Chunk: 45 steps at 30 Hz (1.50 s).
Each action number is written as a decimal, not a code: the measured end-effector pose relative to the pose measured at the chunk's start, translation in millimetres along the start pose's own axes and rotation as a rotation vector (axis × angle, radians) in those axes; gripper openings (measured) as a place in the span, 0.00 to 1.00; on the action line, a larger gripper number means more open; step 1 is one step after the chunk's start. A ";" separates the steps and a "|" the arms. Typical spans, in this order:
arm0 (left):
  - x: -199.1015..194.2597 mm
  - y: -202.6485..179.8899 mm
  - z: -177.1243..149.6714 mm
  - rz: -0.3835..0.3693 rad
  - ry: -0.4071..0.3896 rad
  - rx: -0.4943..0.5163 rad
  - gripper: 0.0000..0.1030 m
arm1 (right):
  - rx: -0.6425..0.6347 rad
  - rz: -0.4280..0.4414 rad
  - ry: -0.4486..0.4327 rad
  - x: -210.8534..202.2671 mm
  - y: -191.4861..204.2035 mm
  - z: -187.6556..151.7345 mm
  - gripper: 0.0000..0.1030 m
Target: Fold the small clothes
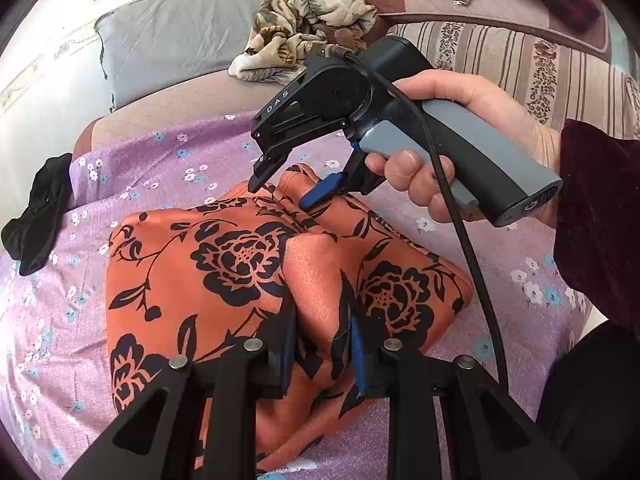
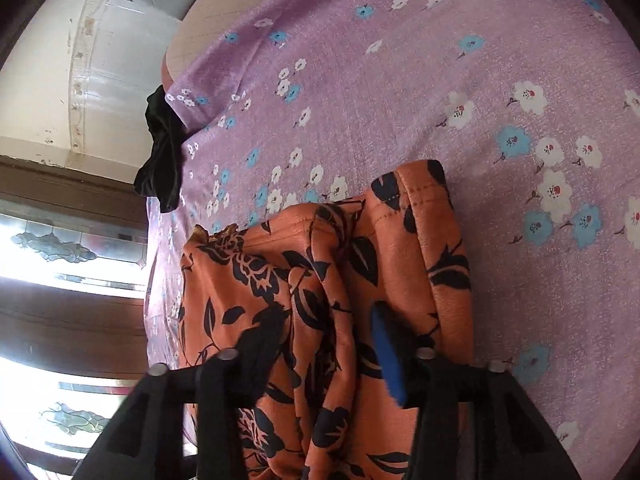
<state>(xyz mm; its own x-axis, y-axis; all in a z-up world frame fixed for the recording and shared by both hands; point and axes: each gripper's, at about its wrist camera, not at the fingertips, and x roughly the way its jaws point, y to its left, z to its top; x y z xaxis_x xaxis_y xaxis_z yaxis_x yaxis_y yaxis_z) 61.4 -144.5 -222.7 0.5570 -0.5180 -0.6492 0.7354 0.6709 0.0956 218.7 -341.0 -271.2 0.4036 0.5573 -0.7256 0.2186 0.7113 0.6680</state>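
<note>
An orange garment with black flowers lies on the purple flowered sheet. My left gripper has a raised fold of the cloth pinched between its fingers at the near edge. My right gripper, held in a hand, shows in the left wrist view at the garment's far edge, its jaws partly apart over the cloth. In the right wrist view the right gripper straddles bunched orange garment; the cloth fills the gap between the fingers.
A black garment lies at the left edge of the sheet; it also shows in the right wrist view. A grey pillow and a crumpled beige flowered cloth lie behind. A striped cover is at the right.
</note>
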 end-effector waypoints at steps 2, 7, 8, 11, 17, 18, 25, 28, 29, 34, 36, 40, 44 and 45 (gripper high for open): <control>-9.2 -1.0 -4.5 -0.003 -0.011 0.020 0.24 | 0.006 0.011 -0.064 -9.1 1.4 -3.5 0.63; -31.2 5.5 -15.0 0.005 -0.029 0.052 0.26 | 0.074 0.088 -0.069 -1.7 -11.6 -10.5 0.66; -39.7 11.7 -15.5 0.011 -0.046 0.048 0.26 | 0.066 0.086 -0.072 2.0 -11.4 -12.3 0.66; -57.9 48.1 -14.8 0.062 -0.088 -0.022 0.28 | 0.033 0.114 -0.109 5.8 -5.6 -17.0 0.67; -29.8 140.5 -33.3 0.219 0.092 -0.337 0.33 | -0.114 0.045 -0.120 7.5 24.5 -29.2 0.18; -21.6 146.4 -40.0 0.217 0.139 -0.384 0.33 | -0.139 0.023 -0.138 4.5 30.8 -30.9 0.17; -15.8 115.9 -31.3 0.179 0.130 -0.356 0.30 | -0.229 0.028 -0.339 -57.5 62.3 -38.3 0.15; -5.7 100.2 -22.3 0.163 0.120 -0.307 0.30 | -0.188 -0.047 -0.360 -65.9 43.0 -36.0 0.15; -0.1 94.8 -19.3 0.163 0.122 -0.287 0.30 | -0.147 -0.071 -0.352 -64.3 29.1 -33.5 0.15; 7.0 90.2 -14.8 0.182 0.131 -0.263 0.35 | 0.036 -0.130 -0.208 -30.9 -33.2 -23.4 0.21; 2.1 104.2 -14.6 0.168 0.142 -0.312 0.36 | 0.109 -0.078 -0.213 -39.7 -39.3 -22.7 0.22; -18.2 118.4 -17.8 0.232 0.120 -0.348 0.36 | 0.002 -0.137 -0.355 -84.7 -9.7 -36.0 0.23; -18.6 116.6 -24.3 0.232 0.164 -0.346 0.37 | -0.117 0.020 -0.305 -91.6 21.3 -70.3 0.23; -13.7 110.3 -27.3 0.256 0.196 -0.311 0.38 | -0.152 0.010 -0.280 -84.1 29.6 -81.5 0.23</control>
<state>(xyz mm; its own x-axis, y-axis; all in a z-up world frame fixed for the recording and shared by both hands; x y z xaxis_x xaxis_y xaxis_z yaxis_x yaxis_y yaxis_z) 124.4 -49.0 -223.8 0.6004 -0.2247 -0.7675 0.4160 0.9074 0.0598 118.8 -332.0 -203.9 0.6389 0.4402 -0.6310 0.0865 0.7738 0.6274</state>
